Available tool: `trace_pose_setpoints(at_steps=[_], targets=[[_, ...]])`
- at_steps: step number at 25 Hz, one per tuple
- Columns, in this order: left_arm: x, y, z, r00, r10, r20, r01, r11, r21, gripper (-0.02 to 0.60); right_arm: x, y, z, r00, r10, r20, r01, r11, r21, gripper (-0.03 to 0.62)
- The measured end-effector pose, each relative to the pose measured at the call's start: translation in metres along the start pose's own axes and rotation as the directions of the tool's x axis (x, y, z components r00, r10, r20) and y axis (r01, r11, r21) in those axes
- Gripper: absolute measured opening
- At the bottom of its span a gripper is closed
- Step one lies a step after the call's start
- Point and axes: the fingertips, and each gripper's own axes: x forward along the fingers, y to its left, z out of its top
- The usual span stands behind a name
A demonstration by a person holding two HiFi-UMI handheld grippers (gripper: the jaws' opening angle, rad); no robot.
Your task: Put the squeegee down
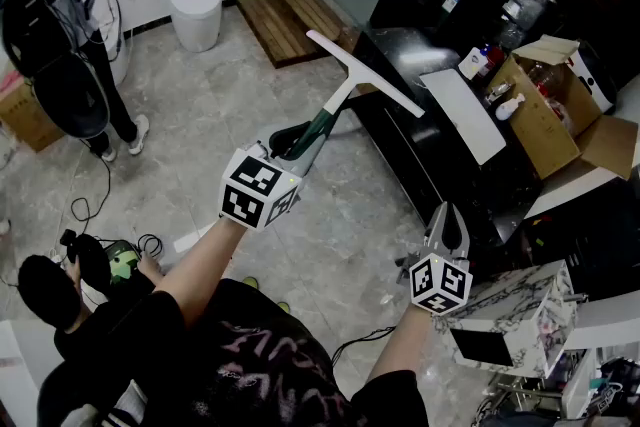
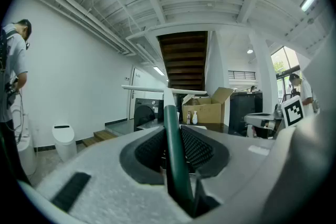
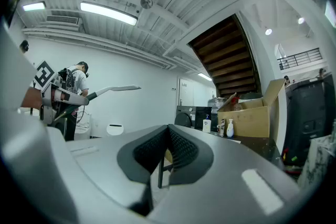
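The left gripper (image 2: 173, 140) has its two jaws closed on the dark green handle of the squeegee (image 2: 169, 113), with the black pads pressing on it from both sides. The handle goes up and away to a white crossbar. Right of the squeegee, a cardboard box (image 2: 209, 108) stands open, with two small bottles (image 2: 192, 117) in front of it. Left of the squeegee are a dark machine (image 2: 143, 112) with a round door, a white bin (image 2: 64, 140) and, further left, a standing person (image 2: 11, 78).

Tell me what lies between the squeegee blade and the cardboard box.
Head view: the black counter carries a white panel and small bottles there.
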Motion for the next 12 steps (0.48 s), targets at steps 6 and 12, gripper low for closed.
trace_pose_setpoints(at_steps=[6, 12], targets=[[-0.0096, 0.0035, -0.0041, 1.0, 0.02, 0.004, -0.02, 1.0, -0.02, 0.098, -0.0016, 0.0072, -0.0002, 1.0, 0.02, -0.013, -0.02, 1.0, -0.013, -0.001], [-0.0089, 0.0059, -0.0061, 1.0, 0.014, 0.001, -0.014, 1.0, -0.026, 0.098, -0.0025, 0.0051, 0.0022, 1.0, 0.0, -0.007, 0.0, 1.0, -0.01, 0.0]])
